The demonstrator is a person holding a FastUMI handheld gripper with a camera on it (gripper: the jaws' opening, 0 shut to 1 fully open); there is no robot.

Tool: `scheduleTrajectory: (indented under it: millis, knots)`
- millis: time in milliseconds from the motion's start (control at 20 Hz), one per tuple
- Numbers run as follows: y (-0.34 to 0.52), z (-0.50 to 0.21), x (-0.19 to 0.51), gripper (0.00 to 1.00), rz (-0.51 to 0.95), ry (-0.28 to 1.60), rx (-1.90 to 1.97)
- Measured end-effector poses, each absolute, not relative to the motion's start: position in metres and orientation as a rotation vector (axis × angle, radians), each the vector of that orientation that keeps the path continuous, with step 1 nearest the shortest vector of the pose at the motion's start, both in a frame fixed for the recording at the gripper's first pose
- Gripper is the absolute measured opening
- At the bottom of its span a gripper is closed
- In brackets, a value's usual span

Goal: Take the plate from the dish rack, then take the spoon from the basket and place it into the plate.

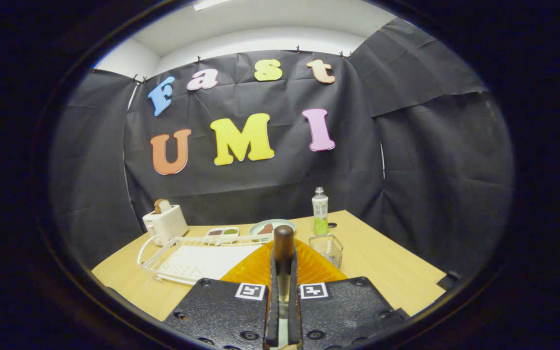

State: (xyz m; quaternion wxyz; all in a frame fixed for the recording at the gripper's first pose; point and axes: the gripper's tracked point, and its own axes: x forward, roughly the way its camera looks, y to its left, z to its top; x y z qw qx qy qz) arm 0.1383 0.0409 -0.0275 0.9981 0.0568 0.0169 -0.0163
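The gripper is clenched on the spoon — both fingers press its handle, whose dark end stands upright. Directly beyond lies the orange plate on the table. The white dish rack sits toward the left edge; the wire basket stands right of the plate, before a bottle.
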Motion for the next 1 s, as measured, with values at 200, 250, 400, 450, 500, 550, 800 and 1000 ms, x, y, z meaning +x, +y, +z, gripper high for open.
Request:
scheduleTrajectory:
  millis: [200,250,400,450,500,550,800,1000]
  knots:
    - [0.083,-0.074,0.135,0.13,-0.001,0.058,0.123]
    - [0.092,-0.082,0.137,0.13,0.007,0.063,0.139]
    - [0.108,-0.105,0.142,0.14,0.012,0.097,0.169]
    - [0.109,-0.109,0.143,0.14,0.006,0.101,0.167]
    - [0.107,-0.105,0.142,0.14,-0.002,0.071,0.159]
    - [0.105,-0.106,0.145,0.15,-0.015,0.059,0.145]
    - [0.106,-0.104,0.142,0.19,-0.018,0.036,0.073]
    - [0.101,-0.096,0.134,0.42,-0.03,0.019,0.071]
